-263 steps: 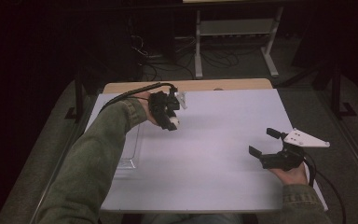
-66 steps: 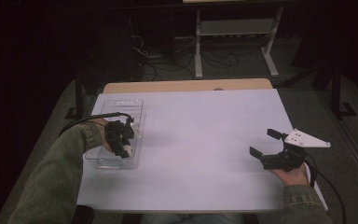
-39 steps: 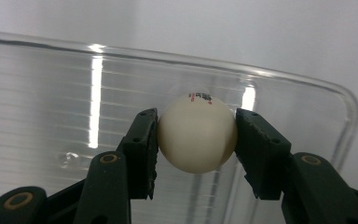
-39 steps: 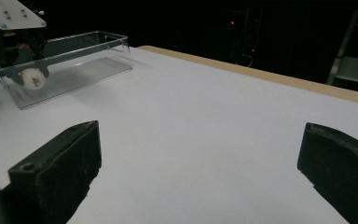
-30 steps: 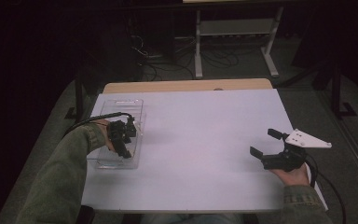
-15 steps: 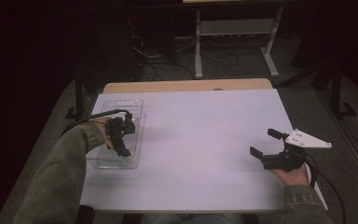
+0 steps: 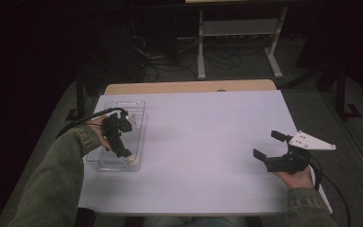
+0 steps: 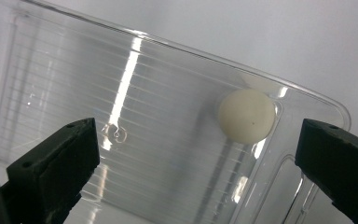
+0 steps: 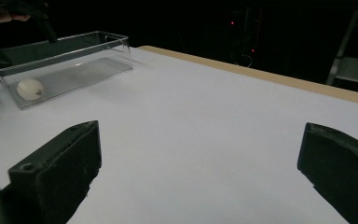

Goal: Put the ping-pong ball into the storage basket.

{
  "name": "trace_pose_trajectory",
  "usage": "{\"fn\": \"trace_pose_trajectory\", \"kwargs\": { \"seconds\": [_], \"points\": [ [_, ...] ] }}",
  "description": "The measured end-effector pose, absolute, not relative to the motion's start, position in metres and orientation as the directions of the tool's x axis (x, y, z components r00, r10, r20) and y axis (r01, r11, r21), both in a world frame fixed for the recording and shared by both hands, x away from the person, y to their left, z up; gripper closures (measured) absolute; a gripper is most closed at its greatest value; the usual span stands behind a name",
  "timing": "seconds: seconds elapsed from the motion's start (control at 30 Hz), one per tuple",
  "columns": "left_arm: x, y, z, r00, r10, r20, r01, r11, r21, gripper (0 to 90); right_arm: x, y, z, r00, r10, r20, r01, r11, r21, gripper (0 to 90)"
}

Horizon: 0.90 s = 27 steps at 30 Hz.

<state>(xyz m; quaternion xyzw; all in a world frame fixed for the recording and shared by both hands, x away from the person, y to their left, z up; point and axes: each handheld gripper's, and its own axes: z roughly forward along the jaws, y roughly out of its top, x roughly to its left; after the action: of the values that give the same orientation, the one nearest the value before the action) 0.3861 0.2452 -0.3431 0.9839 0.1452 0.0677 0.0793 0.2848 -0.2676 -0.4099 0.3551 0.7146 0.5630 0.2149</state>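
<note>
A clear plastic tray (image 7: 141, 127) stands on the left side of the white table (image 7: 208, 127). A white ball (image 7: 132, 158) lies in the tray's near end. My left gripper (image 7: 123, 141) hovers over the tray, open, and nothing sits between its jaws. In the left gripper view the ball (image 8: 246, 115) rests on the ribbed tray floor (image 8: 168, 74) below the open left gripper (image 8: 196, 154), nearer the right jaw. My right gripper (image 7: 266, 144) rests open near the table's front right. The right gripper view looks past the open right gripper (image 9: 200, 158) to the tray (image 9: 98, 46) and the ball (image 9: 30, 88).
A wooden strip (image 7: 189, 87) runs along the table's far edge. Beyond it stand a desk frame (image 7: 236, 28) and floor cables (image 7: 156, 56) in a dark room. The right gripper's cable (image 7: 333, 189) trails off the table's front right corner.
The left gripper went from the far middle of the table to over the tray, and in the last second it drew slightly up and back. The right gripper stayed put.
</note>
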Motion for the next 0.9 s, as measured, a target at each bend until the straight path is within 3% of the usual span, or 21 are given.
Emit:
{"fn": "trace_pose_trajectory", "kwargs": {
  "seconds": [0.9],
  "points": [
    [0.361, 0.272, -0.323, 0.891, 0.42, 0.171, 0.313, -0.843, 0.438, 0.0, 0.285, -0.267, -0.41, -0.657, 0.748, 0.093, 0.269, 0.117, 0.956, 0.0]
  ]
}}
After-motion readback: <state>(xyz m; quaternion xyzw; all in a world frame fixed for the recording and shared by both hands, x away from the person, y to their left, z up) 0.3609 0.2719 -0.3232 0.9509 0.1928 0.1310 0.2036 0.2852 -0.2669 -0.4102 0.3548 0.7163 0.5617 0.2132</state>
